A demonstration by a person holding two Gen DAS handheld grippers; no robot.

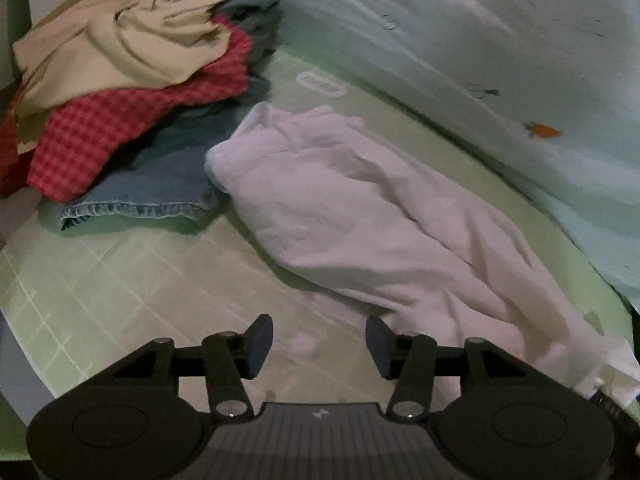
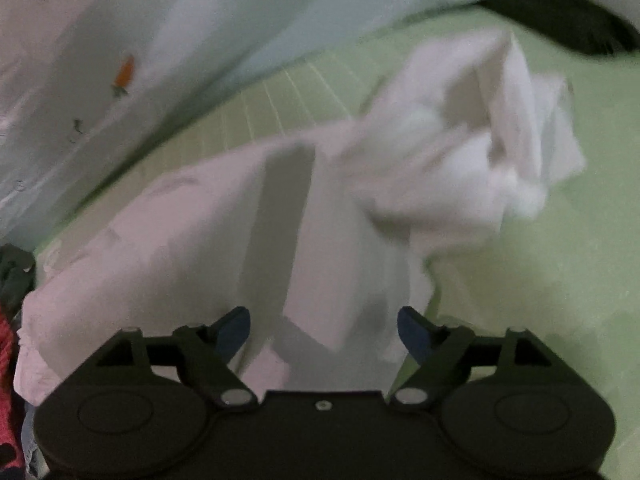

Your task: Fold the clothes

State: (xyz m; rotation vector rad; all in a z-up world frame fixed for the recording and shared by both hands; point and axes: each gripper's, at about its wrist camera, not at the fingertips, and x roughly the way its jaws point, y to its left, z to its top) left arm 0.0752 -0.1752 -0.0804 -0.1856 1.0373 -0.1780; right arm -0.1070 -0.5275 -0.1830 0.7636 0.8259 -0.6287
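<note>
While both tools are held above the green mat, the following is seen.

Landmark: a green gridded mat point(image 1: 120, 280) is spread under everything, and every place is given relative to it.
White garment: a pale, crumpled garment point(image 1: 360, 208) is laid lengthwise across the middle of the mat, with one end bunched up and blurred in the right wrist view point(image 2: 460, 148).
Pile: a heap of clothes is stacked at the mat's far left corner, where a beige cloth point(image 1: 120, 48) is draped on a red checked cloth point(image 1: 120, 128), over blue denim point(image 1: 160, 188).
Backdrop: a light blue sheet point(image 1: 480, 40) is raised along the mat's far edge.
Left gripper point(image 1: 319, 344): its jaws are held apart over bare mat, just beside the white garment, with nothing between them.
Right gripper point(image 2: 324, 330): its jaws are spread wide above the white garment, whose fabric is seen between them but not pinched.
</note>
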